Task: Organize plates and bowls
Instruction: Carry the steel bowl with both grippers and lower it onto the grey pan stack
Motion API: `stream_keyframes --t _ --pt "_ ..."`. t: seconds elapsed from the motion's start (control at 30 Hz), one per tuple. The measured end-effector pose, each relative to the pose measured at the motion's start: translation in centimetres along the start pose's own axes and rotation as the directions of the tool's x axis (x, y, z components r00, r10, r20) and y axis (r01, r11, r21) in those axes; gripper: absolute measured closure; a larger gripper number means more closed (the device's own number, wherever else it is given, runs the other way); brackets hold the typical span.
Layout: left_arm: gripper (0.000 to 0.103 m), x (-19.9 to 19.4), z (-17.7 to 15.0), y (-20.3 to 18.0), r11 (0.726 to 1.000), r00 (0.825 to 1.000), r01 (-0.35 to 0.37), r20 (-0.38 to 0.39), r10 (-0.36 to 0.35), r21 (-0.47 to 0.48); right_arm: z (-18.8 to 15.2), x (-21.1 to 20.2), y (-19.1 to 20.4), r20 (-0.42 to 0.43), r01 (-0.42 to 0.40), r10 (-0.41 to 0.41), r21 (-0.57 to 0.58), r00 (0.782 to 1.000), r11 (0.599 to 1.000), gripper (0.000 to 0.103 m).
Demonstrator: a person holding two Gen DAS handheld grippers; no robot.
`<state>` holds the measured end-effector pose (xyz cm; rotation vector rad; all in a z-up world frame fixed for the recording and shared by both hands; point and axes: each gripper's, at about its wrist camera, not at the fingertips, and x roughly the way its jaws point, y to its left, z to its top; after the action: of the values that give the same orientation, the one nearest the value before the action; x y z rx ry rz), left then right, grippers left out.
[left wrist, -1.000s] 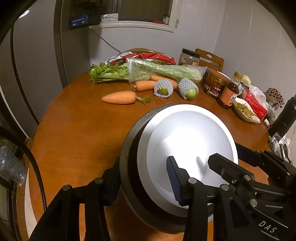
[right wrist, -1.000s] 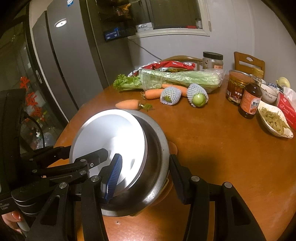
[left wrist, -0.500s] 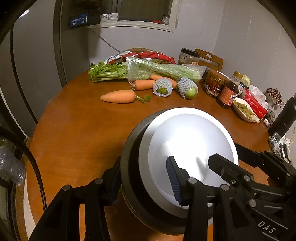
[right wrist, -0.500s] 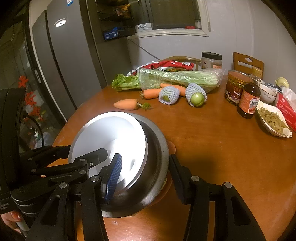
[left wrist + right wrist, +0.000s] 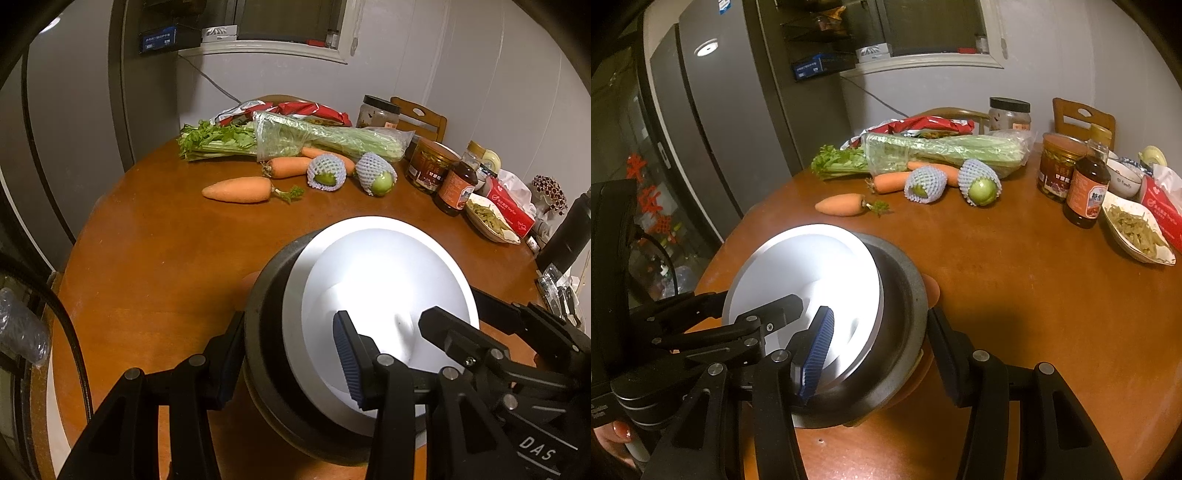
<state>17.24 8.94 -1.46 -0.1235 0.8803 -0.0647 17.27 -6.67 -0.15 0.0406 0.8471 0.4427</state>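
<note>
Bowls are seen nested: a glaring white bowl [image 5: 384, 295] inside a dark metal bowl [image 5: 269, 332]; its opposite rims are clamped by left gripper [image 5: 288, 354] and right gripper [image 5: 879, 354], near the carrot [image 5: 240, 190].

Both wrist views close, angled down, sharing table [image 5: 155, 251].

Home kitchen, refrigerator [image 5: 713, 122], wooden dining table [image 5: 1015, 288], vegetables, sauce jars

Dim warm light, plate [image 5: 384, 295] glare, fisheye edges
</note>
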Motion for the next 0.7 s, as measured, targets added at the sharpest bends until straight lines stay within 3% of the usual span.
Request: stream_keyframes --t 0.7 --pt "0.053 -1.3 0.1 0.2 0.999 0.999 -0.039 0.022 0.038 0.018 -0.1 -1.6 0.3 0.038 0.020 -0.020 -0.015 0.999 1.000 0.048"
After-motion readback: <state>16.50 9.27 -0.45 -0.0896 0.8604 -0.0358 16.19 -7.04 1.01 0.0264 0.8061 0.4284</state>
